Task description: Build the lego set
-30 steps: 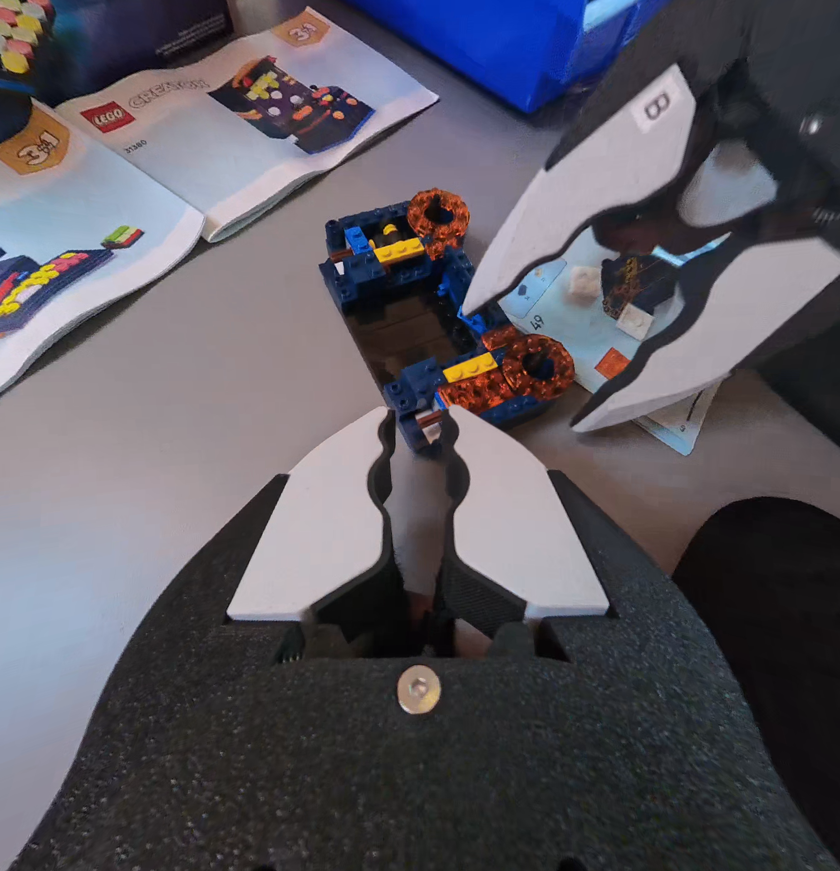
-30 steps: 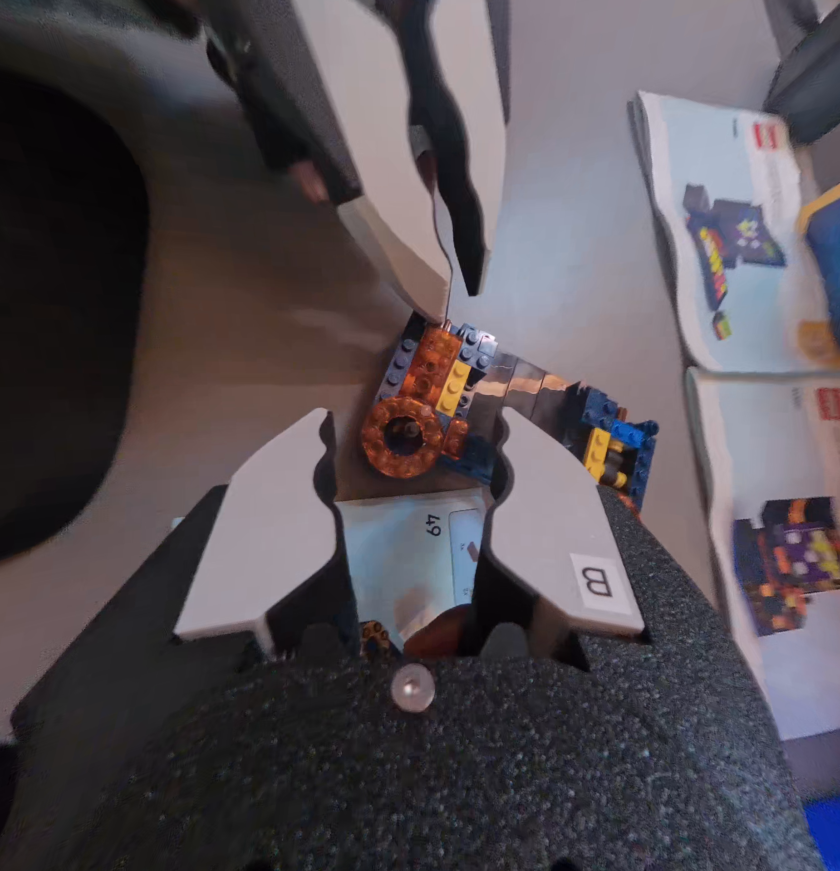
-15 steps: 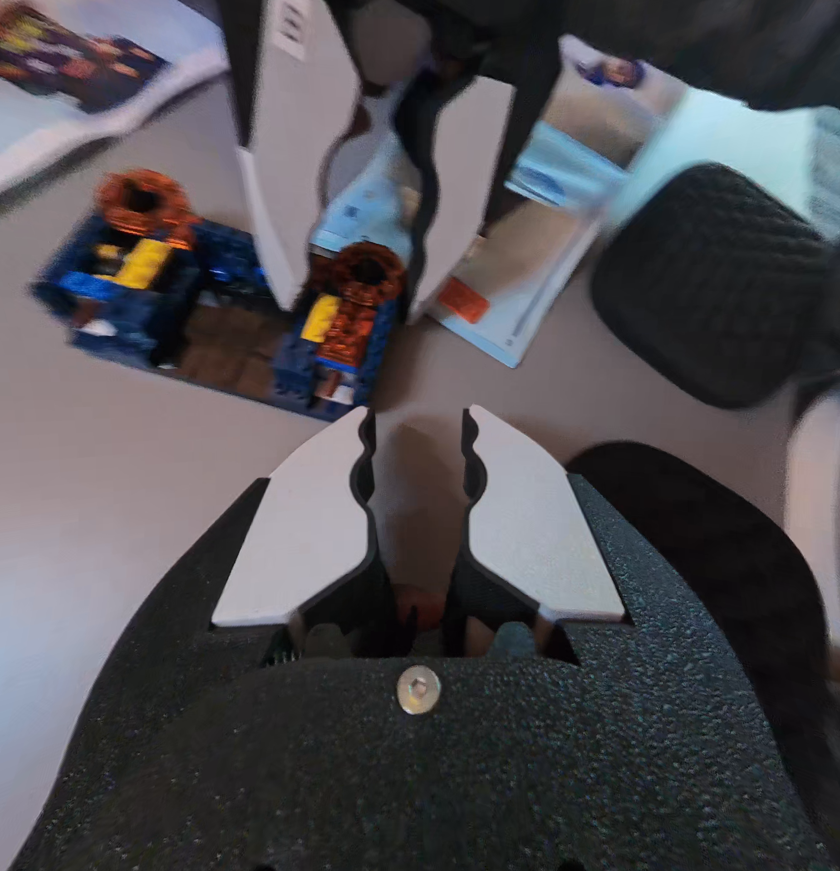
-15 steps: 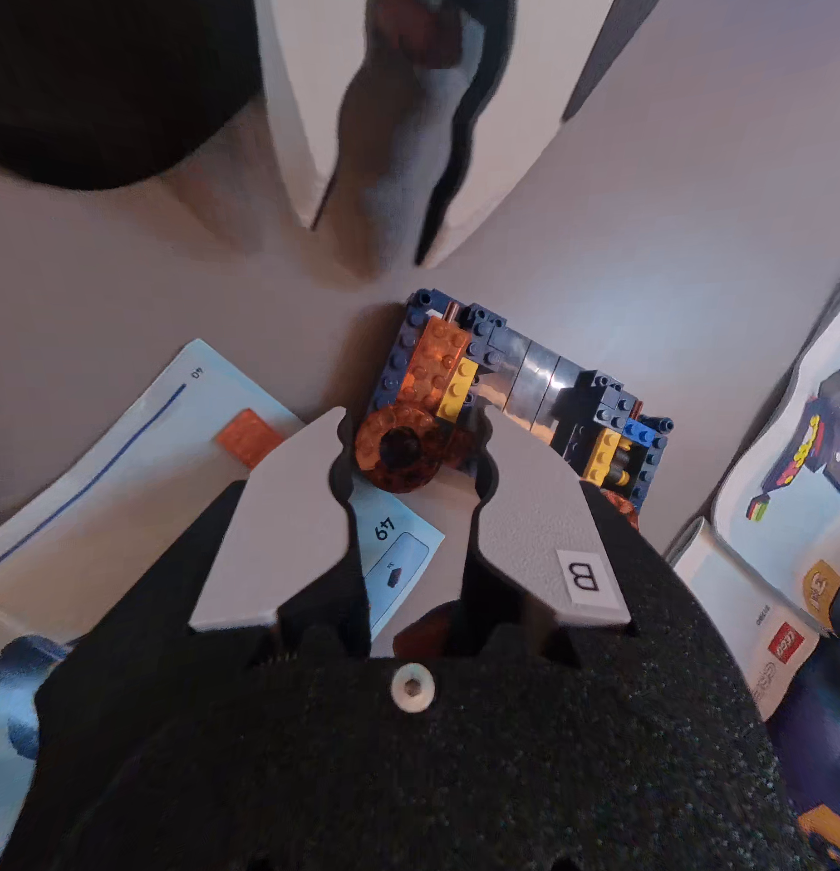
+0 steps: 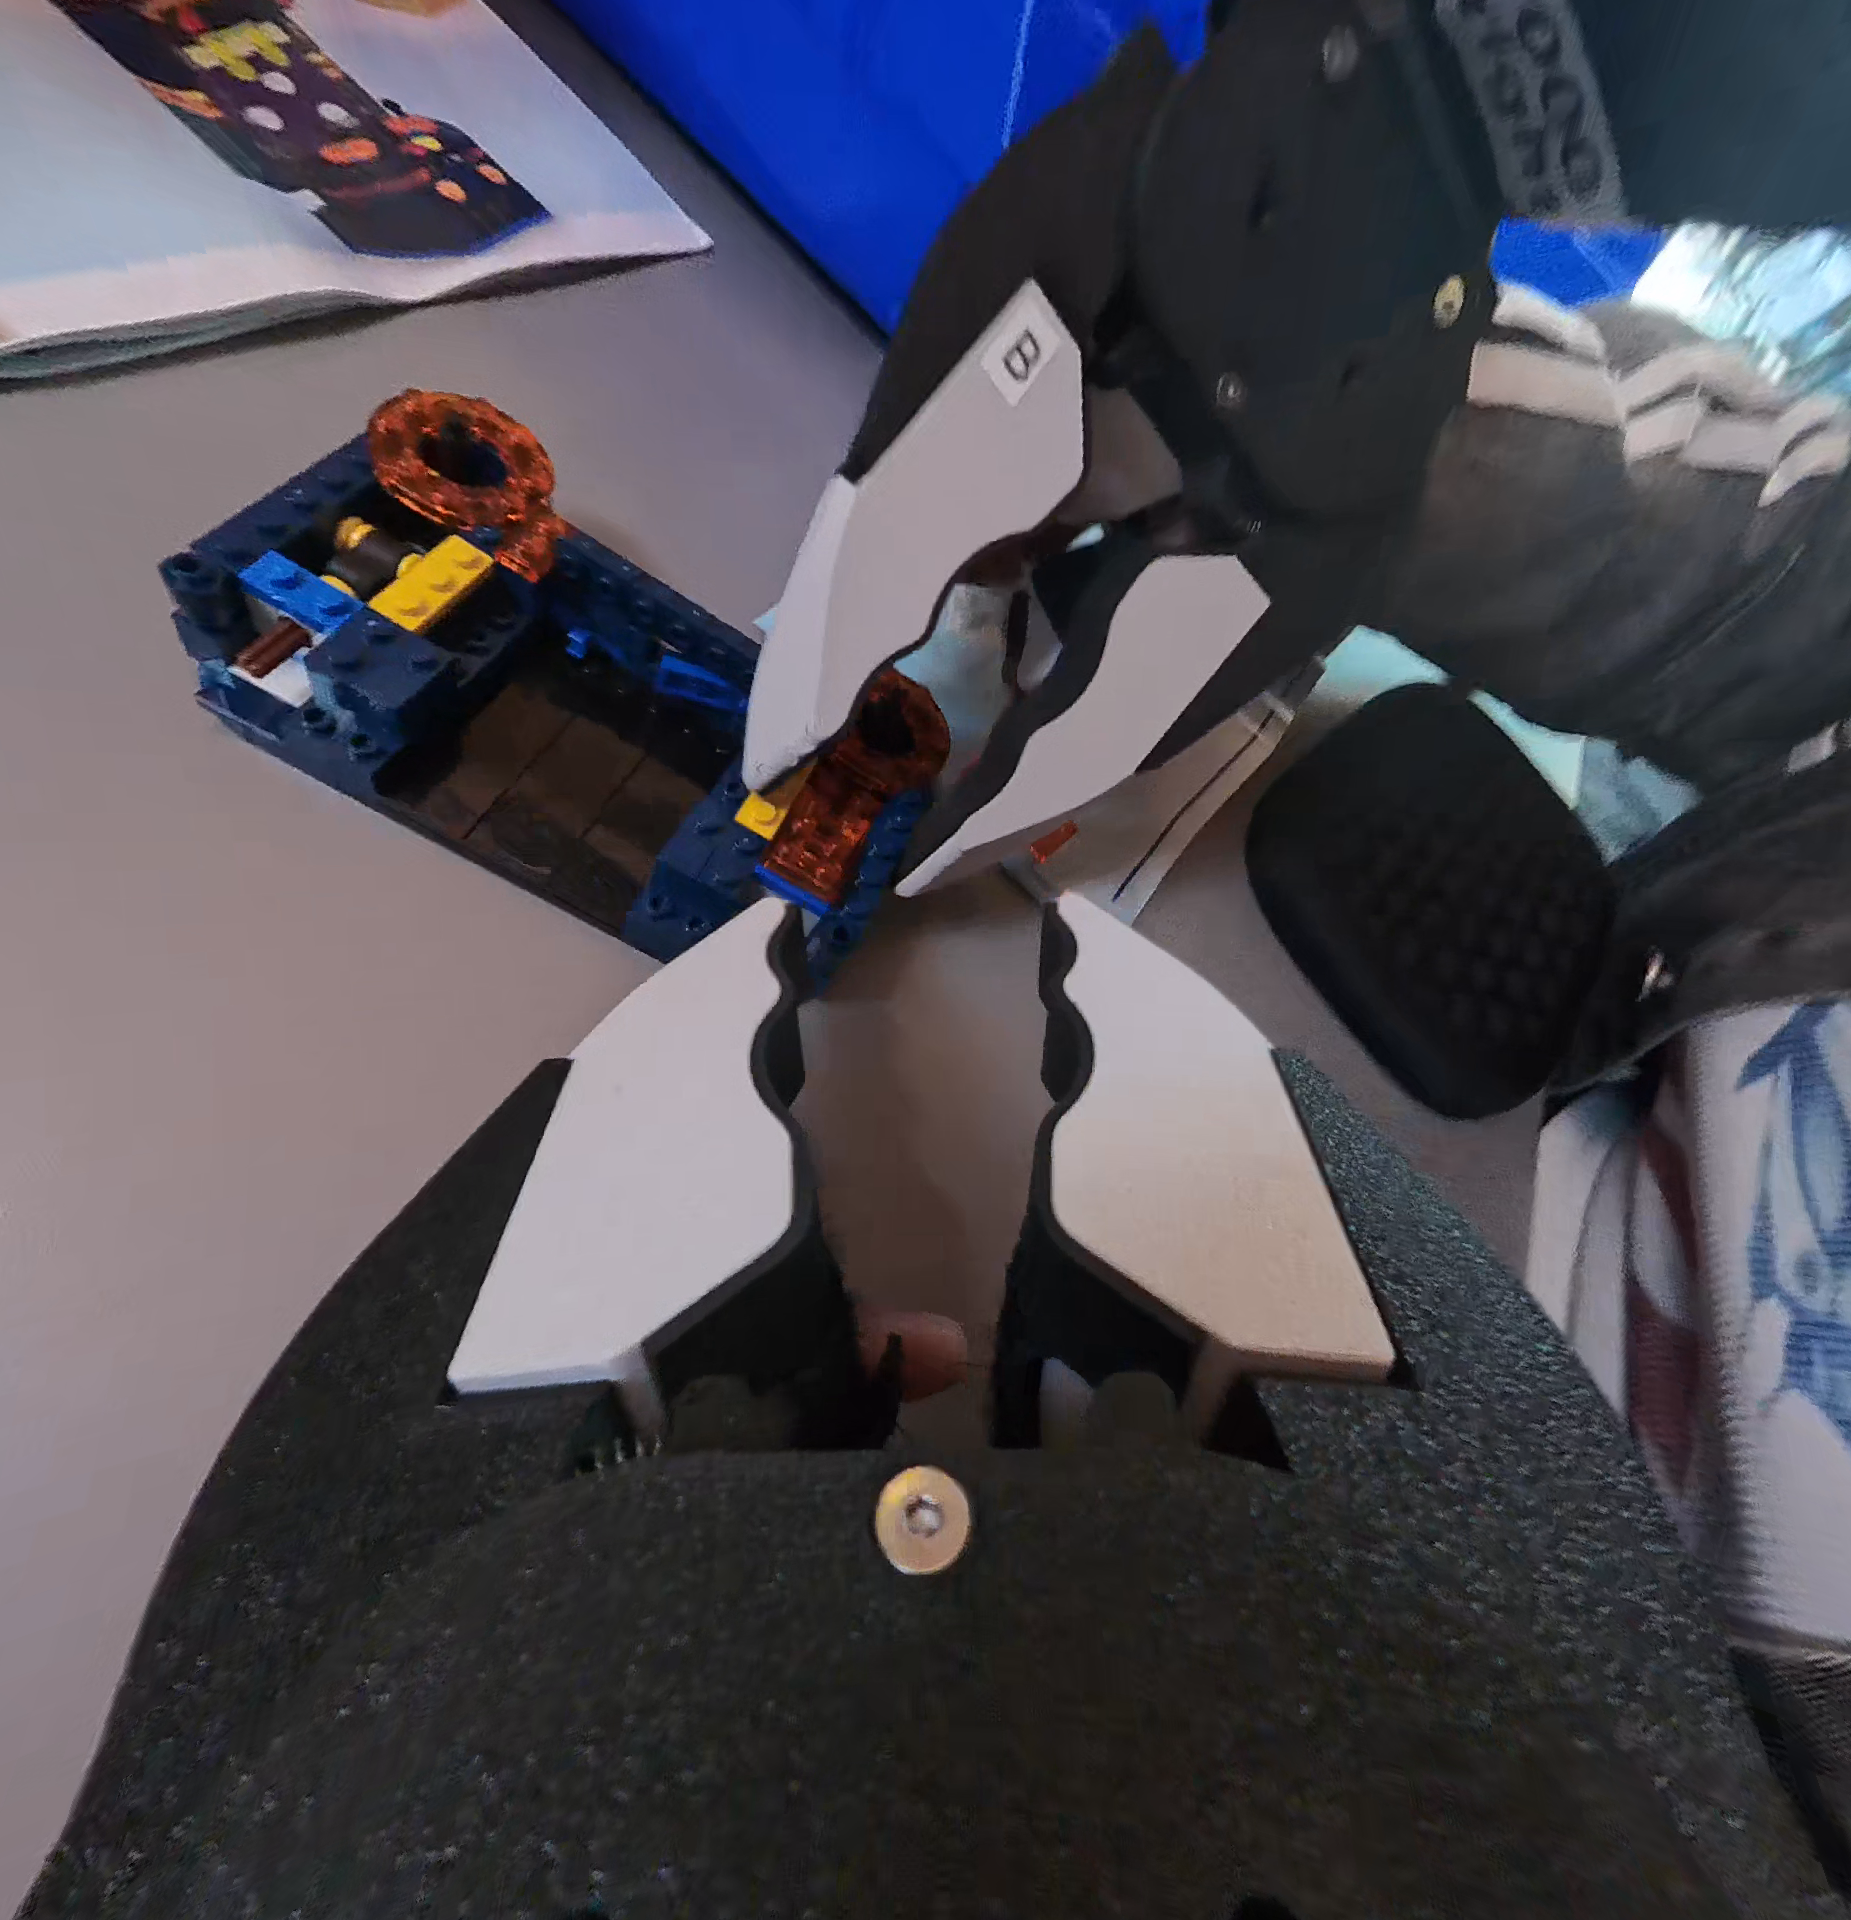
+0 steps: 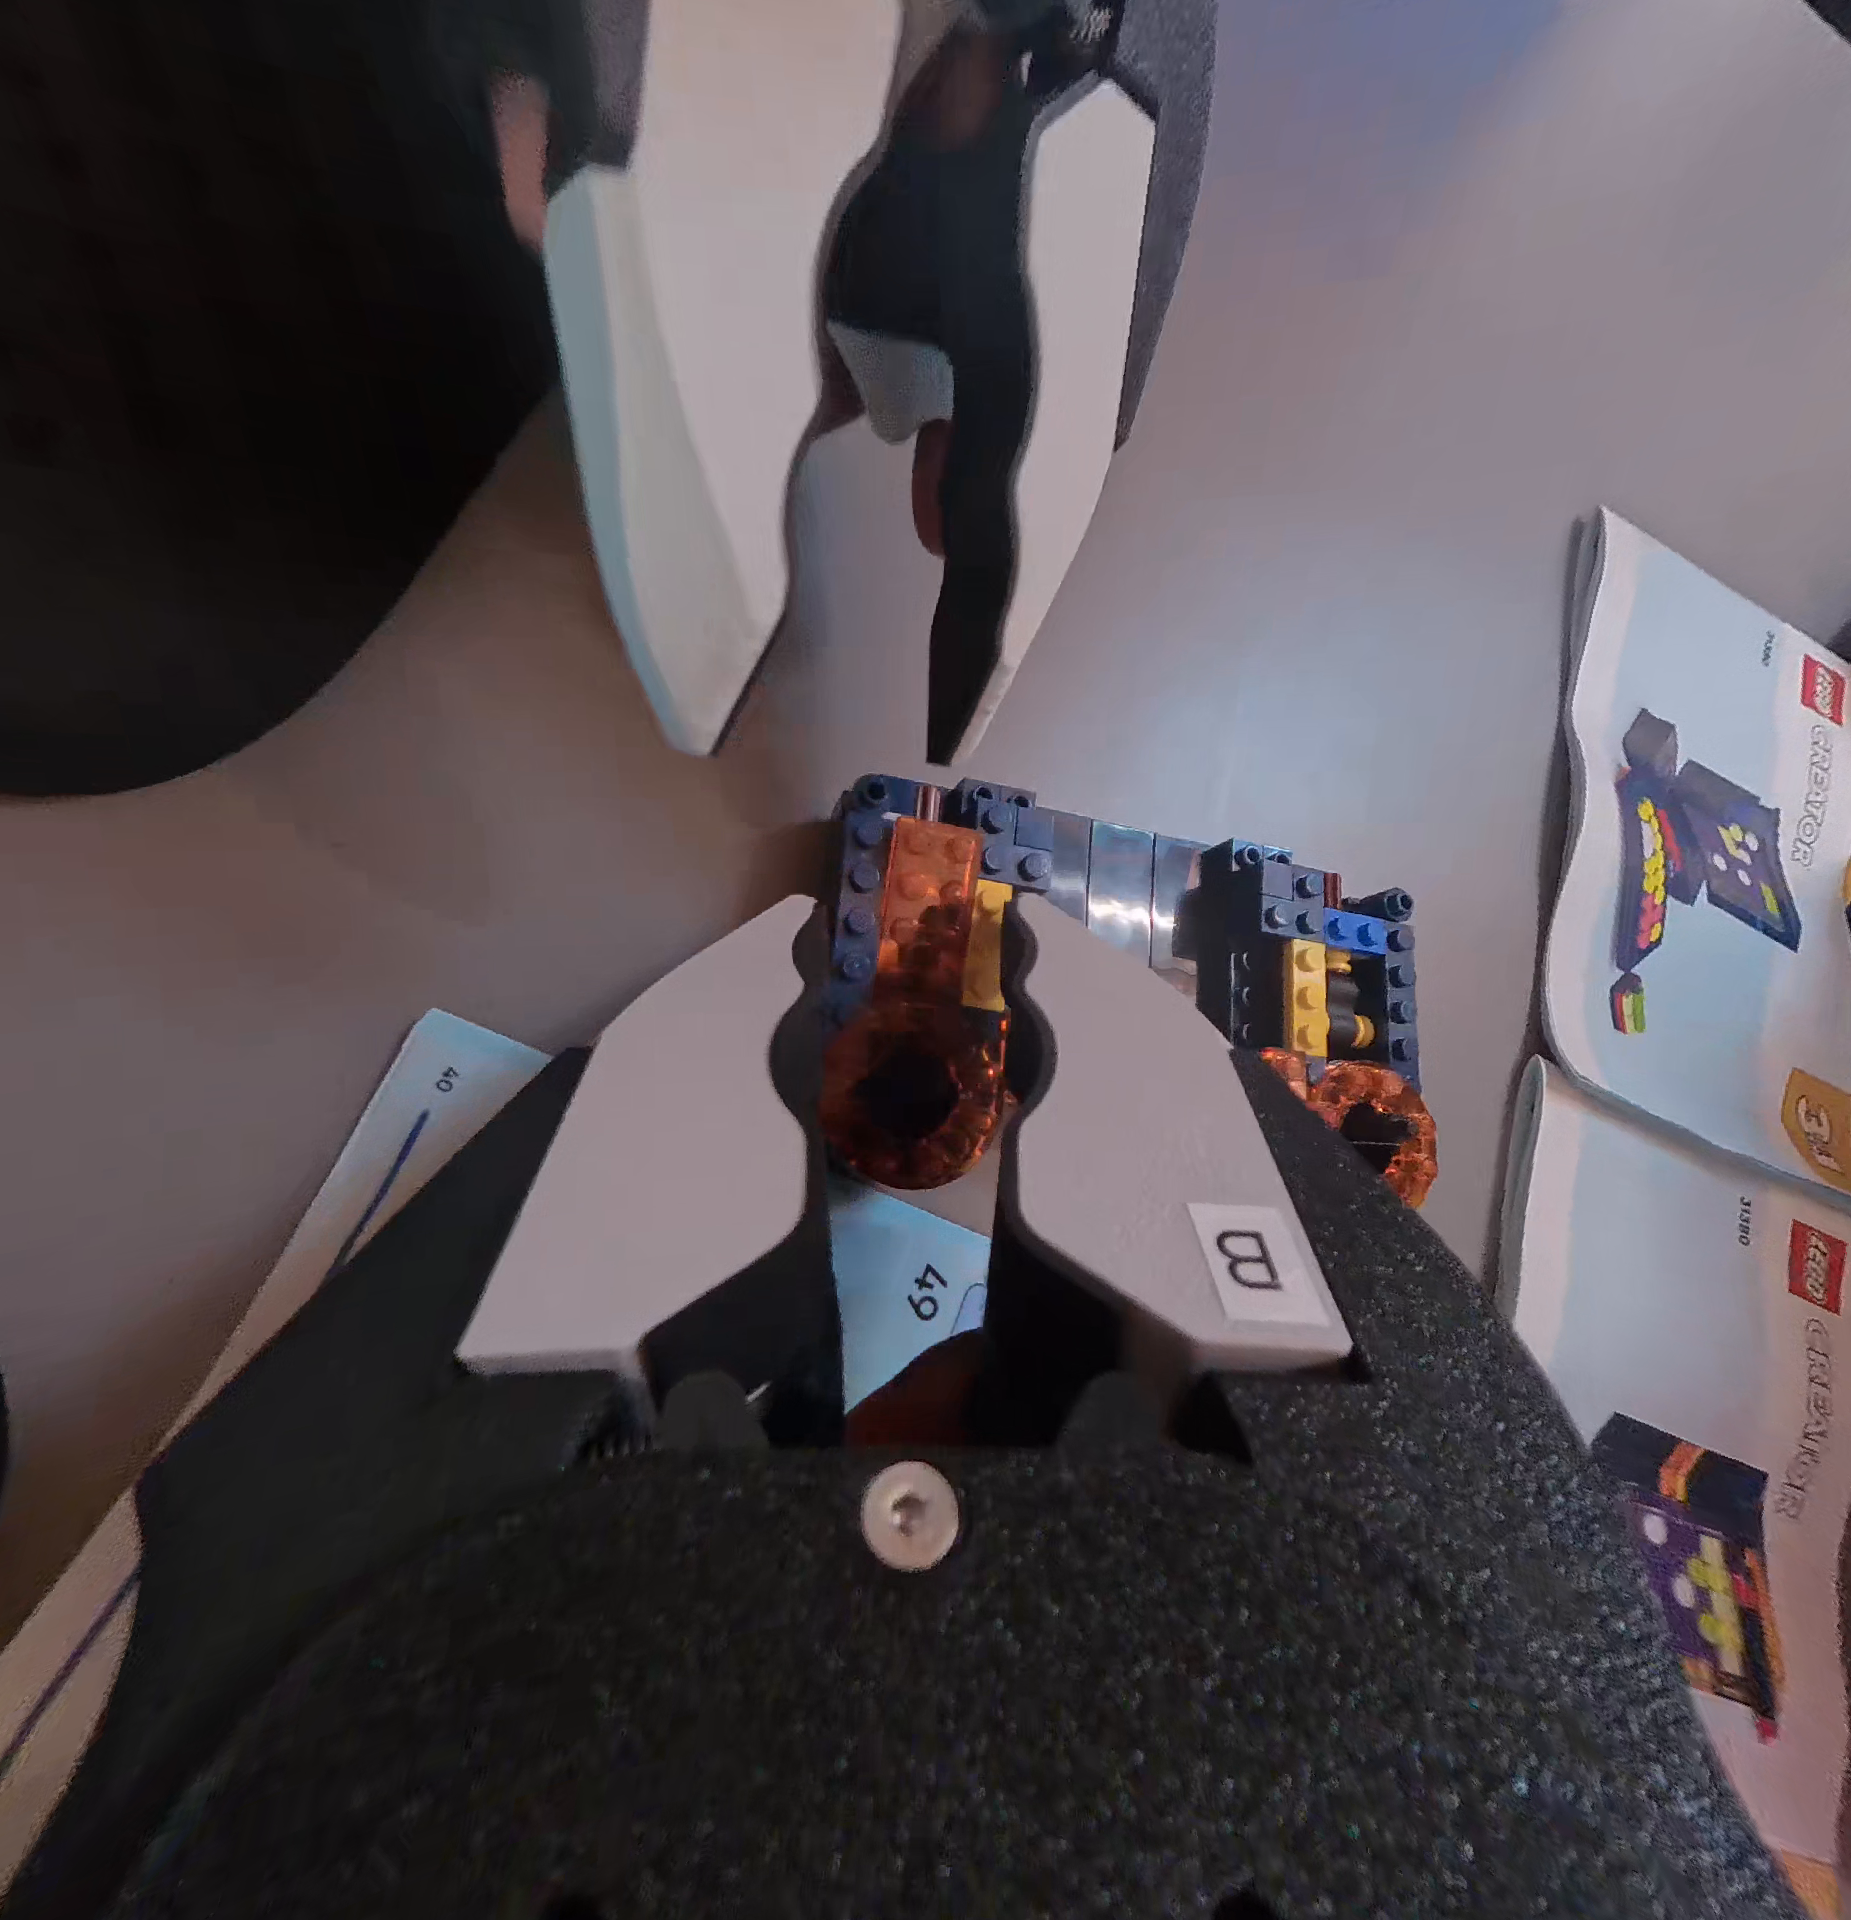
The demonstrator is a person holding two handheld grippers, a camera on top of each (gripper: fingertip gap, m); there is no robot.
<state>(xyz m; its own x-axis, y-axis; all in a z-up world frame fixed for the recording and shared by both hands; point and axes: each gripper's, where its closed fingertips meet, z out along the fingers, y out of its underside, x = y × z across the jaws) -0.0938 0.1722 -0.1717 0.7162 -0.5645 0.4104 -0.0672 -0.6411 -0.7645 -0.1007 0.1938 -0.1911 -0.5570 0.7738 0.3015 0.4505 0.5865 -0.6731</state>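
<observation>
A dark blue brick model (image 5: 464, 665) with black tiles, yellow bricks and two clear orange rings lies on the grey table. My right gripper (image 6: 910, 904) is shut on the model's near end (image 6: 900, 935). Its pads press the dark blue side and the yellow brick beside the orange ring (image 6: 910, 1112). The left wrist view shows the right gripper (image 5: 833, 831) straddling that same end. My left gripper (image 5: 910, 914) is open and empty. Its left fingertip (image 5: 765, 935) is right beside the model's corner. It also shows in the right wrist view (image 6: 817, 753), just beyond the model.
Instruction booklets (image 6: 1710, 831) lie to the right of the model. An open page (image 6: 433, 1101) lies under the right gripper, with a small orange plate (image 5: 1054, 840) on it. A blue box (image 5: 848, 125) stands behind. A black rounded object (image 5: 1420, 904) sits at the right.
My left gripper let go of the model's end, opened and drew back a little. My right gripper came over the orange-ring end and closed onto it.
</observation>
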